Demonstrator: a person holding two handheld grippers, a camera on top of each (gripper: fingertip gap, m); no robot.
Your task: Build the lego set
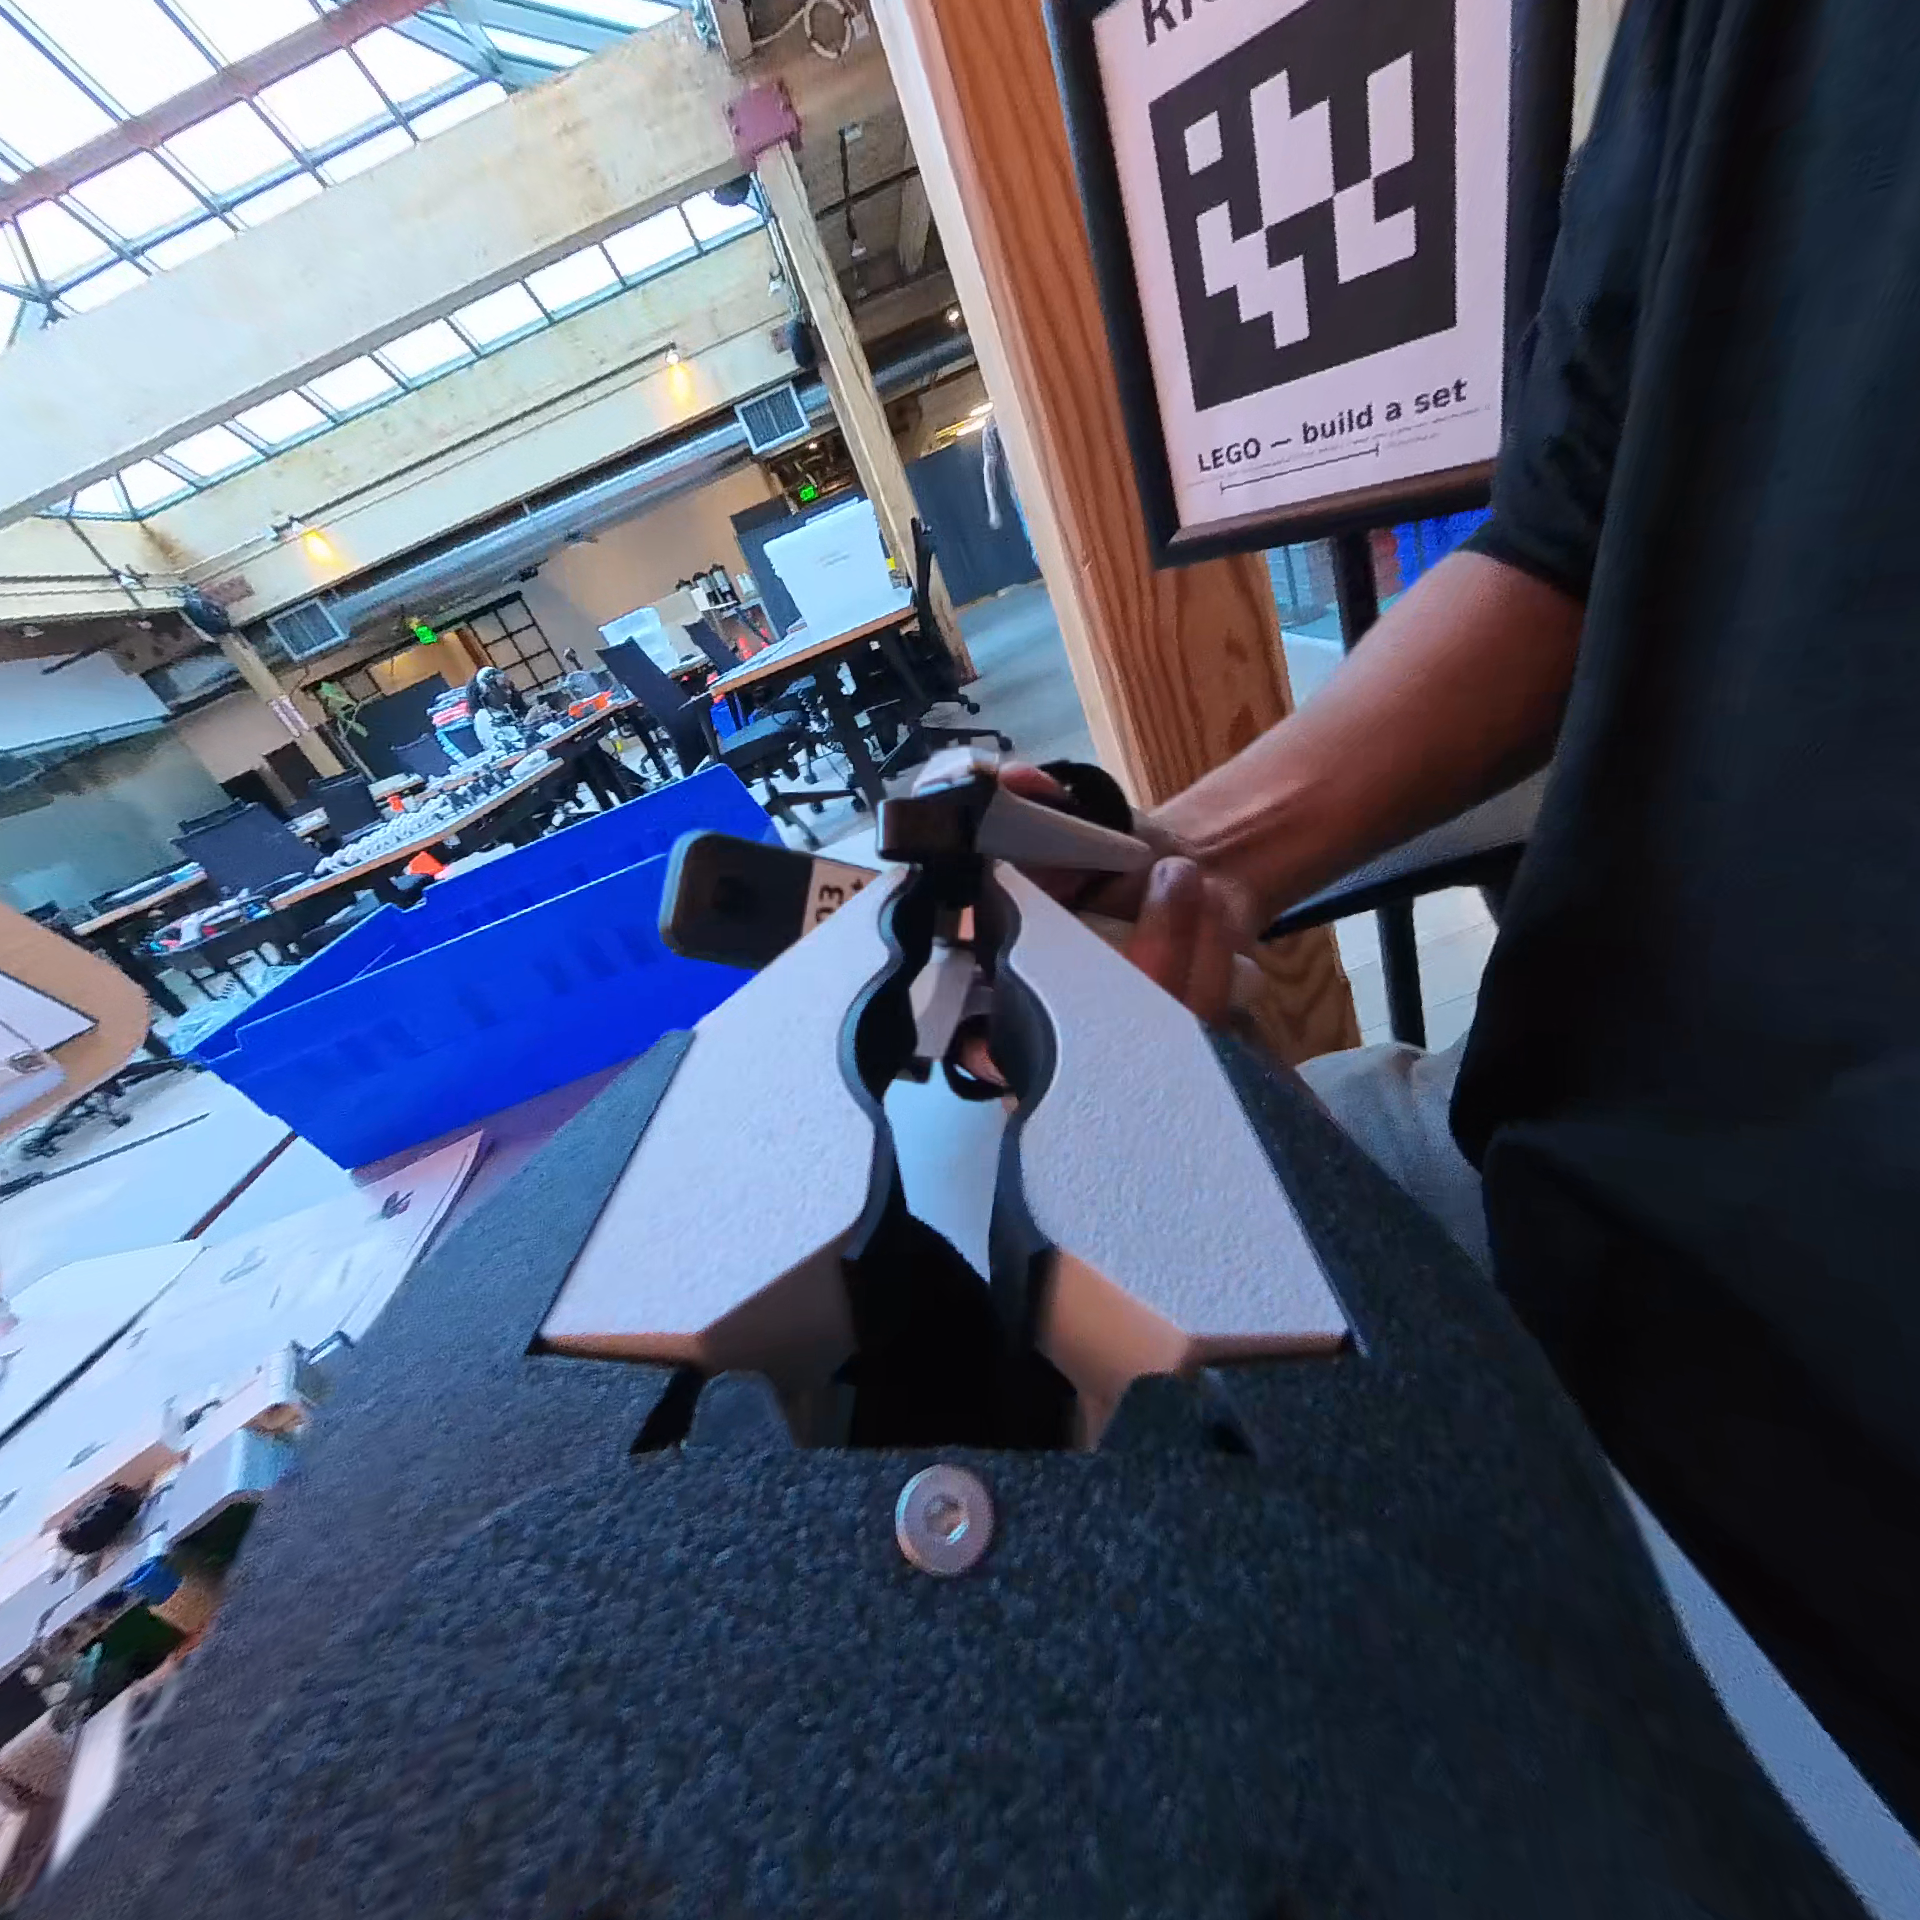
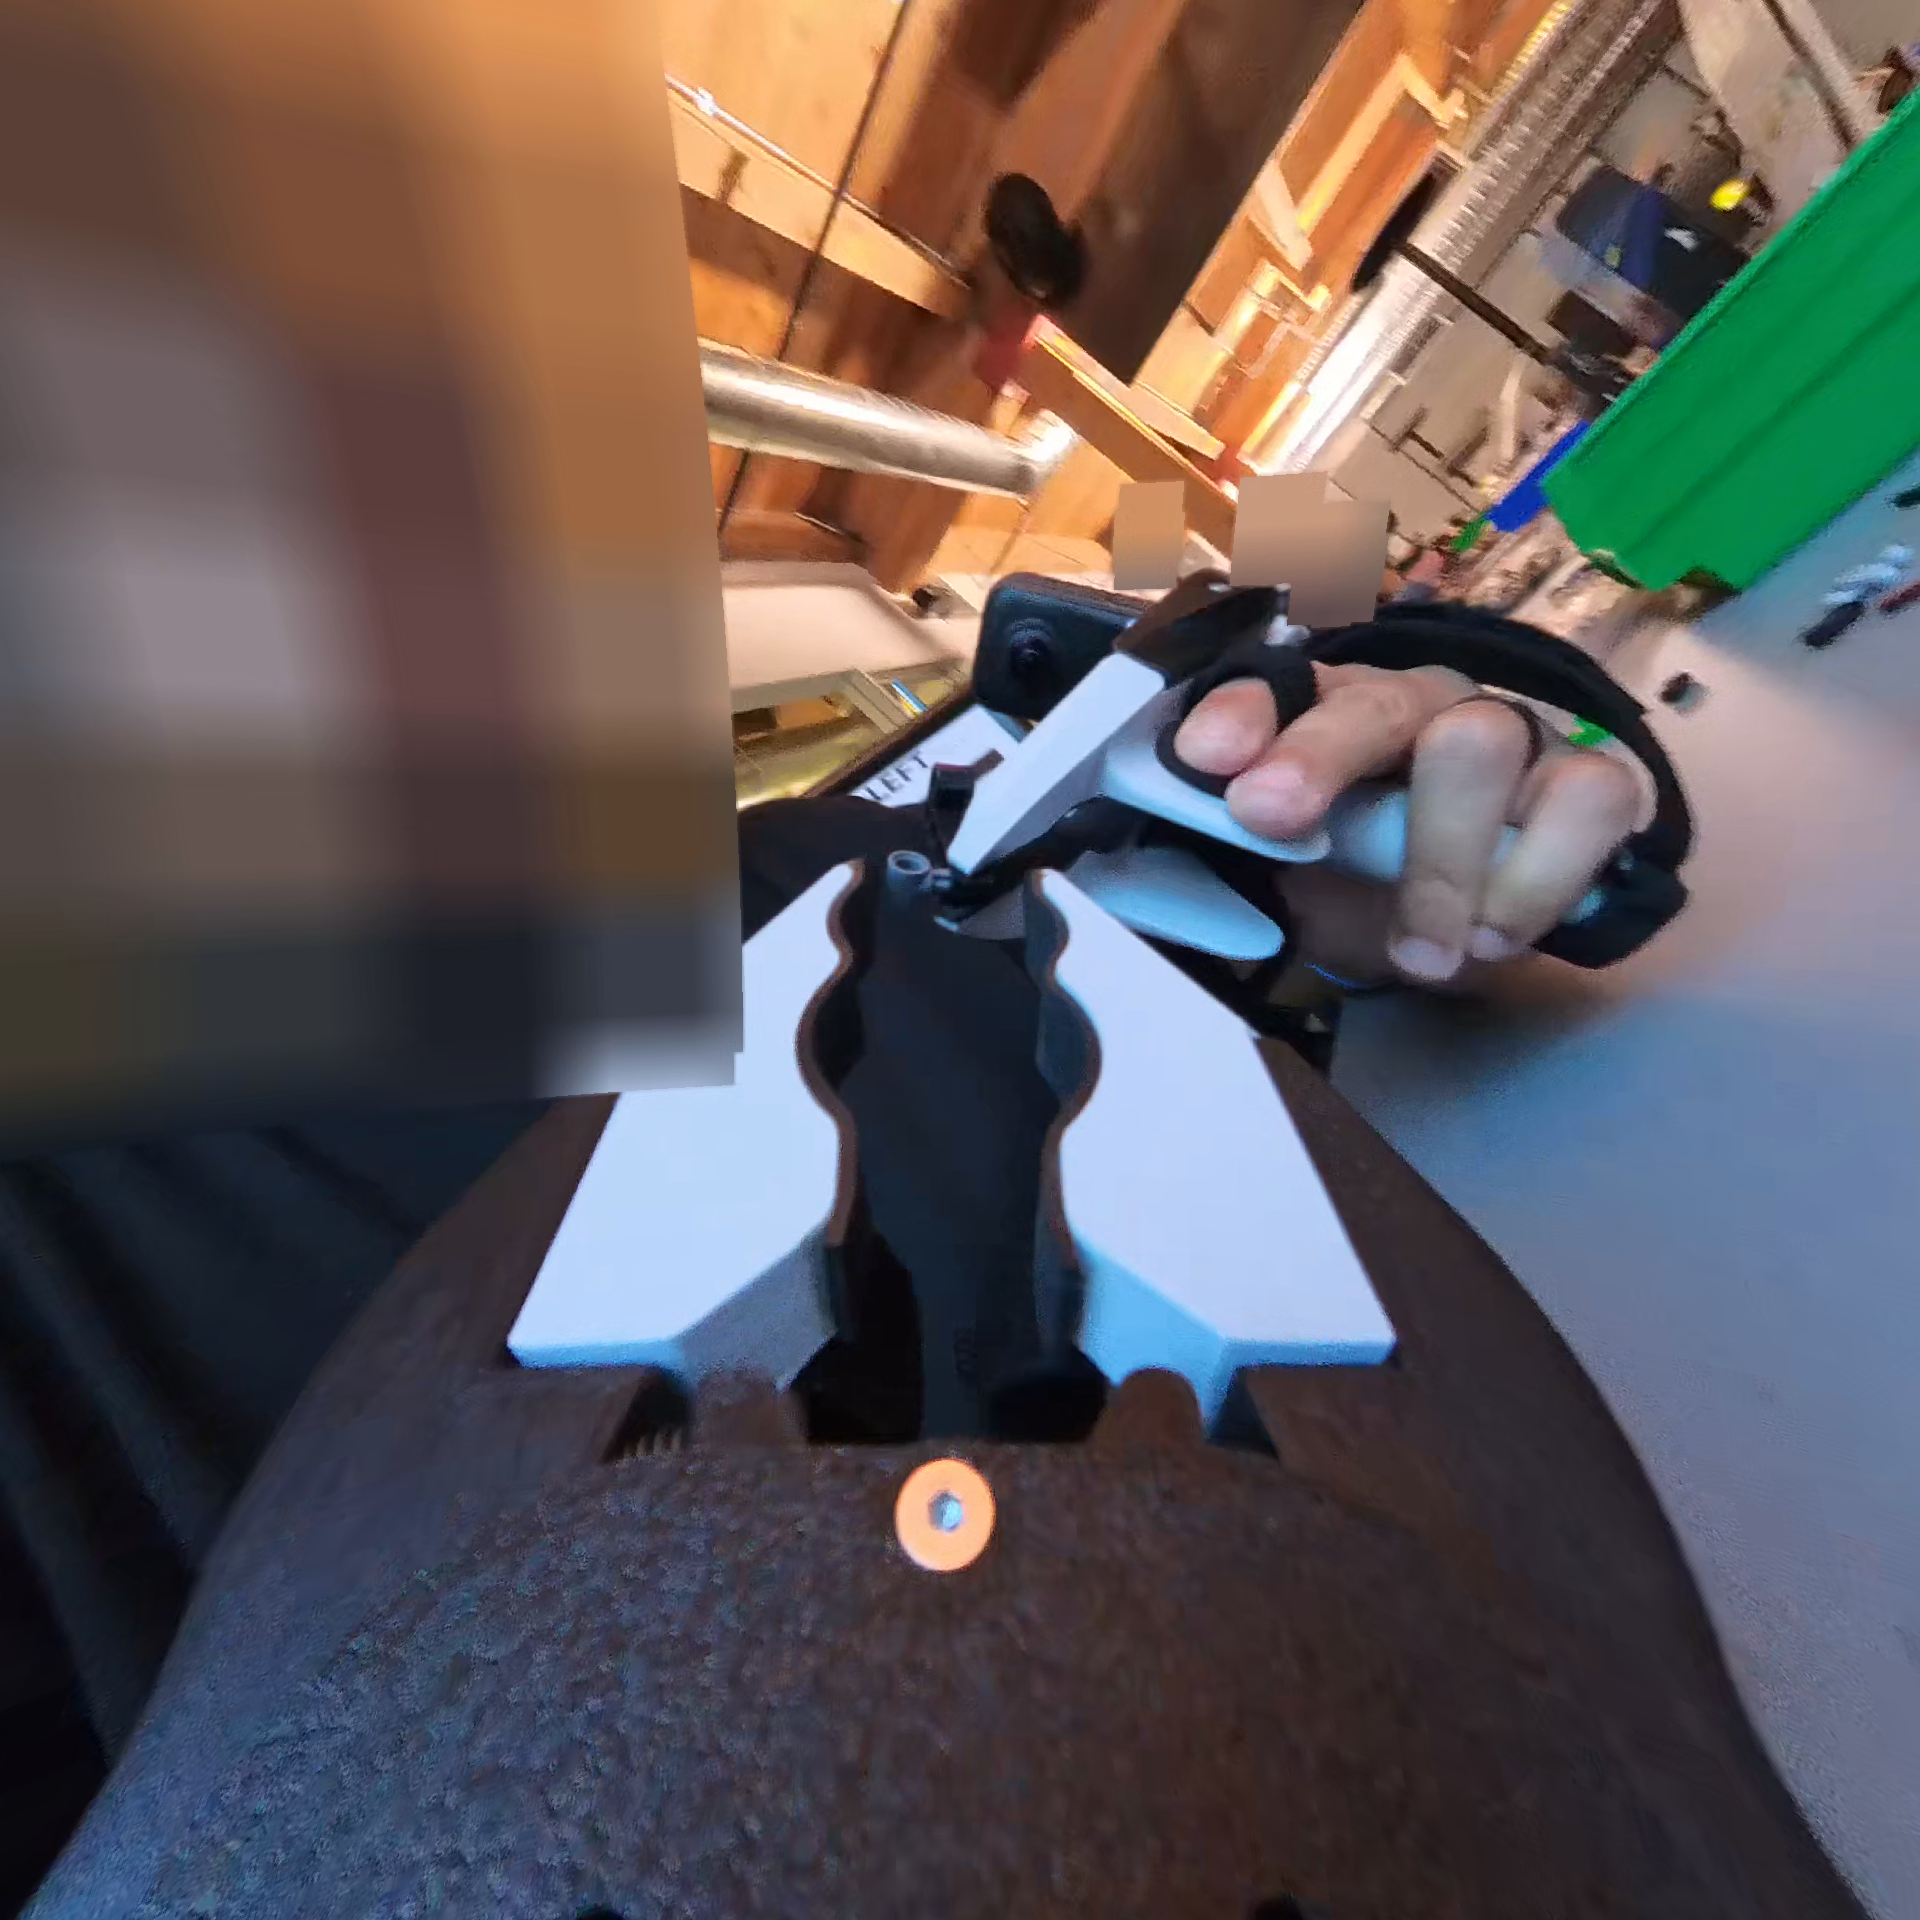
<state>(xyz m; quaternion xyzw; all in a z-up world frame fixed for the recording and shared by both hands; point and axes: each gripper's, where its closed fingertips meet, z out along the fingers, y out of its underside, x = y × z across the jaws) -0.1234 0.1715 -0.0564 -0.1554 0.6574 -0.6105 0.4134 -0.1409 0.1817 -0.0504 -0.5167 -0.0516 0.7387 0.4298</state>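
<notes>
Left to right: blue bin [image 1: 488, 966] on the table [image 1: 135, 1195], then my left gripper [image 1: 940, 914], jaws nearly shut on a small black piece [image 1: 940, 894] at the tips. My right gripper [image 2: 940, 904] meets it tip to tip, raised well above the table; its jaws stand a little apart, and a small grey tube piece [image 2: 906, 864] sits at the tips, though I cannot tell if it is gripped. The pieces lie dead ahead of both, long axes roughly upright, neither hand nearer. Joining them likely needs those axes lined up.
</notes>
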